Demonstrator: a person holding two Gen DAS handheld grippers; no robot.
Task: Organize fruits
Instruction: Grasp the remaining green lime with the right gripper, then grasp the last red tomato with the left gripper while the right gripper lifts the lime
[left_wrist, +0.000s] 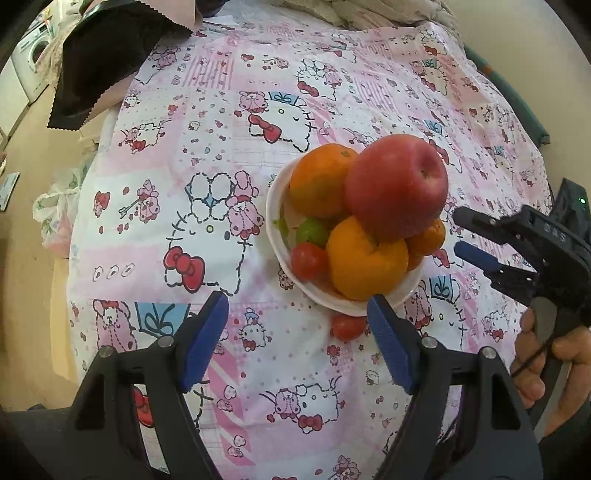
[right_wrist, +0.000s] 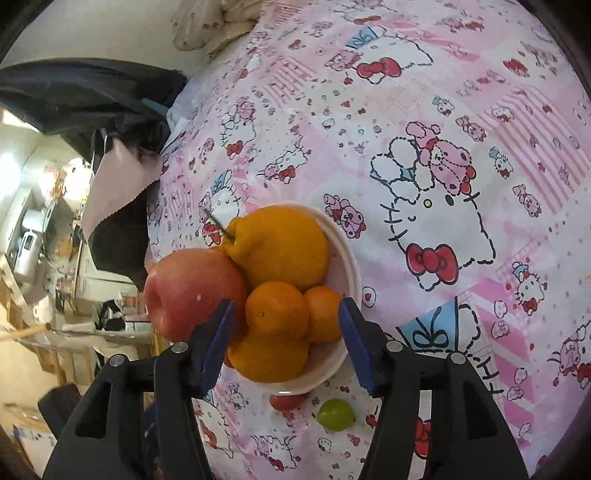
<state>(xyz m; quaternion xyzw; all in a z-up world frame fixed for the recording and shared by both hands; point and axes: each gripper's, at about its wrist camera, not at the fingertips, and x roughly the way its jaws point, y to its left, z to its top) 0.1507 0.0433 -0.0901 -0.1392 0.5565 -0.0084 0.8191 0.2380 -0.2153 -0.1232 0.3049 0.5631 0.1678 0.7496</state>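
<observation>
A white bowl (left_wrist: 275, 221) on the pink cartoon cloth holds a red apple (left_wrist: 397, 186) on top of several oranges (left_wrist: 321, 181), a green fruit (left_wrist: 312, 232) and a small tomato (left_wrist: 308, 260). Another tomato (left_wrist: 347, 326) lies on the cloth by the bowl's near rim. My left gripper (left_wrist: 297, 332) is open and empty, just short of the bowl. My right gripper (left_wrist: 458, 232) is open beside the bowl's right side. In the right wrist view the right gripper (right_wrist: 286, 325) is open above the bowl (right_wrist: 351, 258), with a green fruit (right_wrist: 335, 414) and a tomato (right_wrist: 286, 402) on the cloth.
A black and pink cloth (left_wrist: 107, 59) hangs over the table's far left corner. Bundled fabric (left_wrist: 369, 14) lies at the far edge. A plastic bag (left_wrist: 55, 210) sits off the left edge. The table drops off to the left.
</observation>
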